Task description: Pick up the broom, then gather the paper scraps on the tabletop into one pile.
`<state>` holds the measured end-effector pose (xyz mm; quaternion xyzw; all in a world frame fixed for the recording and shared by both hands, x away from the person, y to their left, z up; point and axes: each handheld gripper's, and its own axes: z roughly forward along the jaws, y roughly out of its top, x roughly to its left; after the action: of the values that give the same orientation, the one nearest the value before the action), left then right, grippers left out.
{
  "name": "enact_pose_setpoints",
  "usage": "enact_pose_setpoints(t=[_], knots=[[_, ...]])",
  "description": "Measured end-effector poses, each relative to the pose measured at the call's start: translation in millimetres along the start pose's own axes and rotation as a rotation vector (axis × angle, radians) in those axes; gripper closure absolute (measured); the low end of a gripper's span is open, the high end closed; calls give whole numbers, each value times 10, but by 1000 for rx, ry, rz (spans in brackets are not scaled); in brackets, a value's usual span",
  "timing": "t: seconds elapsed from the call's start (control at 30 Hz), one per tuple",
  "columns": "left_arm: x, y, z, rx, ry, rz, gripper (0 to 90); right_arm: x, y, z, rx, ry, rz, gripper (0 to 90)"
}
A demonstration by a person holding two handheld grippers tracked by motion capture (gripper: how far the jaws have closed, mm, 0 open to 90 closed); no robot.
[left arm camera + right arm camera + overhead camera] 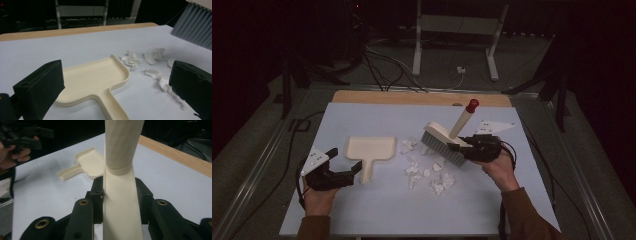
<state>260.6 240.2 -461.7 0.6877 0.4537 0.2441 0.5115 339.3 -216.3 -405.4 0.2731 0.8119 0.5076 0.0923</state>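
Observation:
A cream dustpan (369, 149) lies flat on the pale mat, its handle (367, 171) pointing toward me. My left gripper (346, 164) stands open just left of that handle, and the dustpan (95, 80) lies between and beyond its jaws. Several scraps of crumpled white paper (428, 172) lie right of the pan, with paper scraps (150, 65) also ahead of the left jaws. My right gripper (458, 145) is shut on the cream body of a brush (444, 137) with grey bristles and a red-tipped handle (472, 105), held above the scraps. The brush body (121, 195) sits clamped between the right jaws.
The pale mat (362, 210) covers a wooden table whose far edge (422, 97) shows as a tan strip. Beyond it stand white frame legs (417, 45) and cables on a dark floor. Metal rails run along both sides of the table.

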Motion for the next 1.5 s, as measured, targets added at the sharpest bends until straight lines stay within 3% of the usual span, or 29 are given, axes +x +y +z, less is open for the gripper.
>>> enact_pose_setpoints(t=[0.3, 0.43, 0.67, 0.87, 1.03, 1.3, 1.5], knots=[[4, -158, -39, -14, 79, 19, 6, -89, 4, 22, 3, -112, 27, 679], [24, -185, -79, -21, 98, -21, 7, -140, 3, 43, 9, -192, 34, 679], [44, -226, -93, -11, 130, -34, 8, -276, 36, 113, 23, -275, 43, 679], [59, -246, -102, -1, 153, -43, 10, -390, 64, 171, 37, -308, 63, 679], [63, -255, -98, 5, 147, -47, 10, -472, 54, 229, 64, -332, 69, 679], [75, -268, -100, 2, 156, -58, 10, -617, -33, 336, 93, -346, 106, 679], [80, -278, -98, 8, 154, -64, 10, -699, -29, 446, 103, -357, 103, 679]])
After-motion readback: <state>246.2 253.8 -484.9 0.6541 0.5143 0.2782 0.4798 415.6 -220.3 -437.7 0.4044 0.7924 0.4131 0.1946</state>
